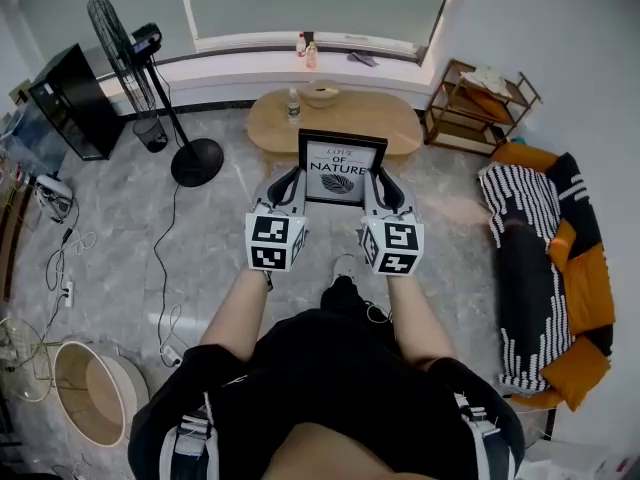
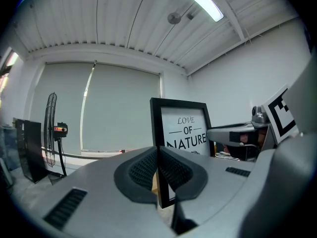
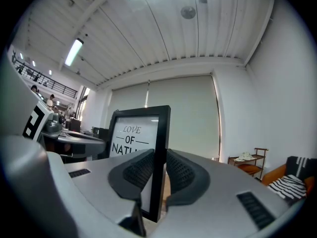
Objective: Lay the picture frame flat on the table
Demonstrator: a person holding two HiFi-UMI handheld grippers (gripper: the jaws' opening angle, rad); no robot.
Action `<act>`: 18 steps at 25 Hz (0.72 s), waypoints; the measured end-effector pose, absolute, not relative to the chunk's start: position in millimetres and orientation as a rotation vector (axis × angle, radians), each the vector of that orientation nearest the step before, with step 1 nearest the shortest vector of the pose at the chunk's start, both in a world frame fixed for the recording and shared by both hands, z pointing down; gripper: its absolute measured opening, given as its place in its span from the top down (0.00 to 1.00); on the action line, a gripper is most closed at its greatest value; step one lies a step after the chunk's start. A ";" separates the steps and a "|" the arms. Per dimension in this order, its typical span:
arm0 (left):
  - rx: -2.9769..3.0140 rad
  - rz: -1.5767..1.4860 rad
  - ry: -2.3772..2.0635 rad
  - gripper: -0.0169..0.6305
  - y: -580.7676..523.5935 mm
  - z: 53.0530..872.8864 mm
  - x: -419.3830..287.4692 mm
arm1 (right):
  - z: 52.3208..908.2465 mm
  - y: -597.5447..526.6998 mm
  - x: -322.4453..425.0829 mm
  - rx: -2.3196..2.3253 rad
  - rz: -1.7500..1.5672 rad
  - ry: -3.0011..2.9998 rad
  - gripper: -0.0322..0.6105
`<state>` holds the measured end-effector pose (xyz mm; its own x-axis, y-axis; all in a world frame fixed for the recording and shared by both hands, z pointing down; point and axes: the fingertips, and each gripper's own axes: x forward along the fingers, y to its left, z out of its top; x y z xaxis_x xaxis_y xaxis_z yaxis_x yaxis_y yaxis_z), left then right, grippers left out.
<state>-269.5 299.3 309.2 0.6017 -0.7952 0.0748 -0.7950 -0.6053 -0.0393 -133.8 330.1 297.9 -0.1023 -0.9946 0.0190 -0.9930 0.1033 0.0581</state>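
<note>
A black picture frame (image 1: 340, 168) with a white print reading "LOVE OF NATURE" hangs upright in the air between my two grippers, its face turned toward me. My left gripper (image 1: 291, 184) is shut on the frame's left edge, and its ribbed pads clamp that edge (image 2: 160, 133) in the left gripper view. My right gripper (image 1: 384, 186) is shut on the right edge, which runs between its pads (image 3: 161, 133) in the right gripper view. The oval wooden table (image 1: 385, 118) lies just beyond the frame.
On the table stand a bowl (image 1: 322, 93) and a small bottle (image 1: 293, 105). A standing fan (image 1: 192, 158) is at the left, a wooden shelf (image 1: 482, 103) at the right back, and a sofa with striped cushions (image 1: 545, 253) along the right wall.
</note>
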 end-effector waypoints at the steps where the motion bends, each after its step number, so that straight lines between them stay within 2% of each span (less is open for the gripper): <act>1: -2.809 -0.130 1.398 0.93 293.5 309.8 -269.3 | 297.7 324.0 -133.5 2.067 -0.050 -2.297 0.81; 9: -2.790 -0.155 1.420 0.93 233.3 319.3 -255.6 | 310.4 262.7 -119.2 2.058 -0.030 -2.335 0.81; 18: -2.790 -0.207 1.426 0.93 122.6 321.0 -185.7 | 313.2 148.5 -48.7 2.051 0.008 -2.352 0.81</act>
